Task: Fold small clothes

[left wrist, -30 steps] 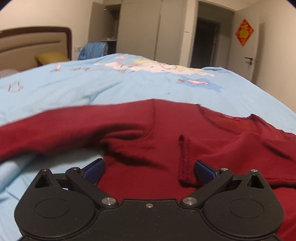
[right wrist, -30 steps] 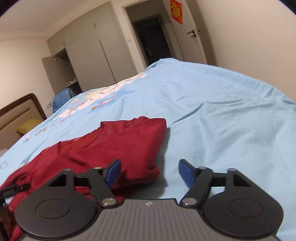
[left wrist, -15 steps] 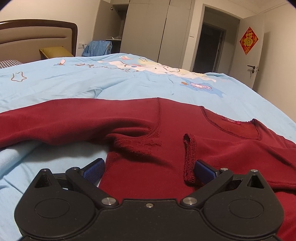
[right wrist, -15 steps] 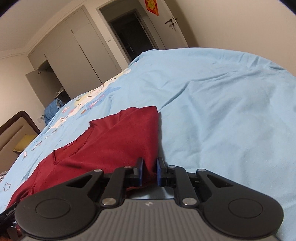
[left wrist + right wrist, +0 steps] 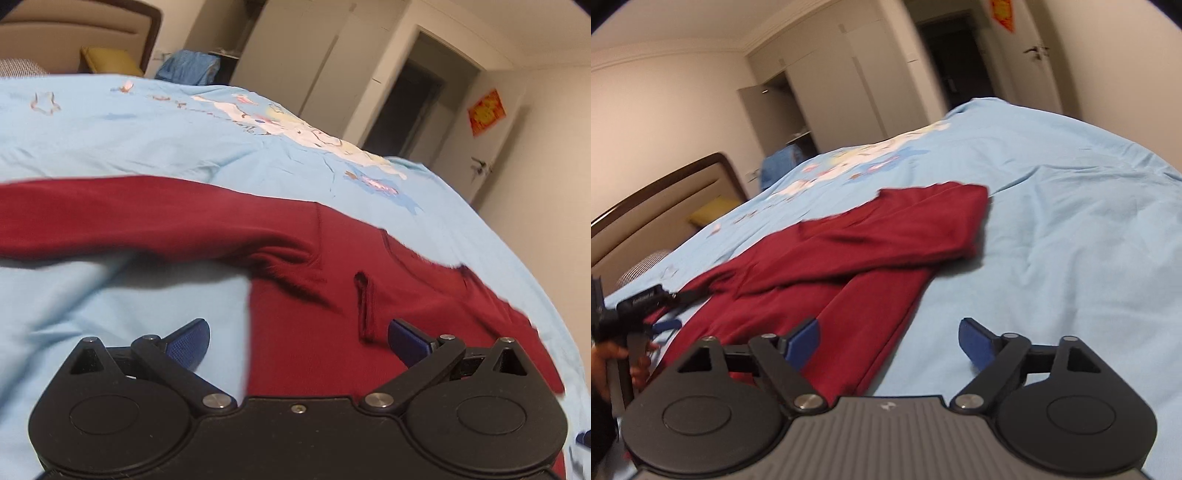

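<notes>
Both sets of jaws stand apart, gripping nothing. The left gripper hovers over the dark red top's side edge; the right gripper straddles its hem. The top lies spread on the blue bed, one sleeve folded across toward ten o'clock.
</notes>
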Action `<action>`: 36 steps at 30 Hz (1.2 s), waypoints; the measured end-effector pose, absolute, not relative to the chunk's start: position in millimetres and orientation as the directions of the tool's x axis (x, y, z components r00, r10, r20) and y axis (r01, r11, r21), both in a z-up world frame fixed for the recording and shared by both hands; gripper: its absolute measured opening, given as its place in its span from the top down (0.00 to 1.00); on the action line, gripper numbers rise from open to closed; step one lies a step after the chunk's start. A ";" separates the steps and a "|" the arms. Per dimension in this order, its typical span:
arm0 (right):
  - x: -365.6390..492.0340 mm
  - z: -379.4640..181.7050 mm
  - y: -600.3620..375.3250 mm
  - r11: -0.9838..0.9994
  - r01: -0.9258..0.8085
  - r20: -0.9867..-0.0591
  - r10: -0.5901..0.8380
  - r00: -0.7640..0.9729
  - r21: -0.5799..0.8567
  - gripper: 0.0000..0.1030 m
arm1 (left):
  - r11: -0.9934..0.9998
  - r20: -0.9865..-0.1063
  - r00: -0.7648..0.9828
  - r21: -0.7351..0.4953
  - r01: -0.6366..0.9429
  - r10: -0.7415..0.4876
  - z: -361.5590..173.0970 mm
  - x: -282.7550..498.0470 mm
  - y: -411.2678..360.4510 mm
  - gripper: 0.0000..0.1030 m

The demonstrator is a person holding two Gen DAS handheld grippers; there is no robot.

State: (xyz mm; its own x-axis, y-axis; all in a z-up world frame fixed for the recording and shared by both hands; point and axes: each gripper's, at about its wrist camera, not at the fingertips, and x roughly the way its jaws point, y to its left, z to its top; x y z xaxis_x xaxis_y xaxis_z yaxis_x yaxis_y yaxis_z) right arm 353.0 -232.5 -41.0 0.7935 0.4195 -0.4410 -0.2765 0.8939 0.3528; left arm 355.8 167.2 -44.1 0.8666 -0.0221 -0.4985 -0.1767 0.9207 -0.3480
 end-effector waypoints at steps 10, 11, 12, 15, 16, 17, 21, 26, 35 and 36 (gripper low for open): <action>264.7 -60.1 -188.6 0.861 -0.381 -0.455 0.503 0.735 0.337 0.04 | 0.971 -0.549 0.832 -0.232 -0.059 -0.081 -49.1 230.9 180.1 0.01; 258.6 -61.3 -186.1 0.863 -0.378 -0.458 0.499 0.735 0.334 0.04 | 0.973 -0.556 0.827 -0.224 -0.051 -0.084 -50.8 224.2 178.5 0.01; 252.4 -62.6 -183.7 0.866 -0.373 -0.462 0.495 0.736 0.334 0.04 | 0.975 -0.561 0.823 -0.217 -0.043 -0.088 -52.5 217.0 174.9 0.01; 234.9 -67.0 -177.5 0.886 -0.344 -0.483 0.458 0.746 0.310 0.18 | 0.976 -0.570 0.815 -0.216 -0.024 -0.106 -54.6 199.6 168.5 0.01; 229.9 -67.8 -174.8 0.895 -0.333 -0.491 0.441 0.751 0.295 0.27 | 0.974 -0.575 0.809 -0.225 -0.018 -0.118 -55.0 195.8 166.7 0.01; 225.6 -68.7 -172.3 0.901 -0.327 -0.499 0.430 0.753 0.284 0.40 | 0.971 -0.579 0.805 -0.237 -0.012 -0.132 -55.2 192.2 165.2 0.02; 216.3 -73.9 -164.6 0.901 -0.322 -0.515 0.431 0.741 0.290 0.63 | 0.969 -0.600 0.787 -0.245 -0.010 -0.144 -56.9 183.4 157.2 0.15; 210.0 -68.9 -170.1 0.906 -0.307 -0.494 0.418 0.762 0.293 0.91 | 0.967 -0.630 0.764 -0.252 -0.033 -0.138 -56.1 181.6 149.8 0.49; 190.5 -21.5 -215.8 0.921 -0.277 -0.351 0.364 0.863 0.273 0.94 | 0.935 -0.634 0.763 -0.333 -0.121 -0.128 -31.0 172.7 143.5 0.96; 186.3 -15.1 -223.3 0.923 -0.267 -0.335 0.353 0.874 0.276 0.94 | 0.931 -0.623 0.771 -0.347 -0.115 -0.137 -25.2 167.9 141.7 0.96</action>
